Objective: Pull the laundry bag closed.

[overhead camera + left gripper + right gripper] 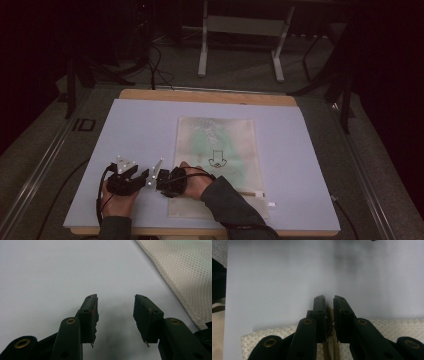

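A cream mesh bag (220,145) with something green inside and a black arrow mark lies flat on the pale blue mat (140,130). At the bag's near left edge my right gripper (162,186) points left. In the right gripper view its jaws (329,312) are shut on a tan strip (330,340) at the edge of the mesh bag (387,327). Just left of it, my left gripper (131,172) hovers low over the mat. In the left gripper view it (115,315) is open with nothing between the jaws, and the mesh bag (185,272) lies off to its right.
The mat covers a wooden board (210,96) on a grey floor. A white metal frame (240,35) stands beyond the far edge. A small white tag (271,204) lies by the bag's near right corner. Bare mat stretches left of the bag.
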Demonstrator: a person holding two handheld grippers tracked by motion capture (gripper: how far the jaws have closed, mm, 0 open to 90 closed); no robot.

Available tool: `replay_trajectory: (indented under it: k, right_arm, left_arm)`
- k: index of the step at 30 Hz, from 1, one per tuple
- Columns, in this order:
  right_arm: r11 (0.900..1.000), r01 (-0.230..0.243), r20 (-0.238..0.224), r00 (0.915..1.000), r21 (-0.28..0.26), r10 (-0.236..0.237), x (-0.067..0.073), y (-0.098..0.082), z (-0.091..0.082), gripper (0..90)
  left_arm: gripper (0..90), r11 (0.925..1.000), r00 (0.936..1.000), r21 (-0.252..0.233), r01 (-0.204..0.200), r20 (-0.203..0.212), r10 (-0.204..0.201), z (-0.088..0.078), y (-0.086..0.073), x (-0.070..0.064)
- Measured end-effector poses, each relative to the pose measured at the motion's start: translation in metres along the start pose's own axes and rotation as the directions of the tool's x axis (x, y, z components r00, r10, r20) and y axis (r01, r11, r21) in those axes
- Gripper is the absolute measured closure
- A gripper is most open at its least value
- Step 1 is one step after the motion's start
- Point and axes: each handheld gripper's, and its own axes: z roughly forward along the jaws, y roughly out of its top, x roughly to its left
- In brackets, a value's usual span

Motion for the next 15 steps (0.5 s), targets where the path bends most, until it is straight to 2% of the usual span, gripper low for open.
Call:
replay_trajectory:
  k: [9,15]
  right_arm:
    - [0.999,-0.013,-0.005,0.9999,-0.04,0.013,0.001,-0.002,-0.007,81.2]
    - [0.998,-0.004,0.003,1.0,-0.067,0.005,0.002,-0.003,-0.016,81.4]
  left_arm:
    - [53.8,1.0,1.0,0.002,-0.003,0.001,0.003,-0.001,0.0,0.0]
    - [53.8,1.0,1.0,-0.007,-0.005,0.005,0.005,-0.003,0.0,-0.002]
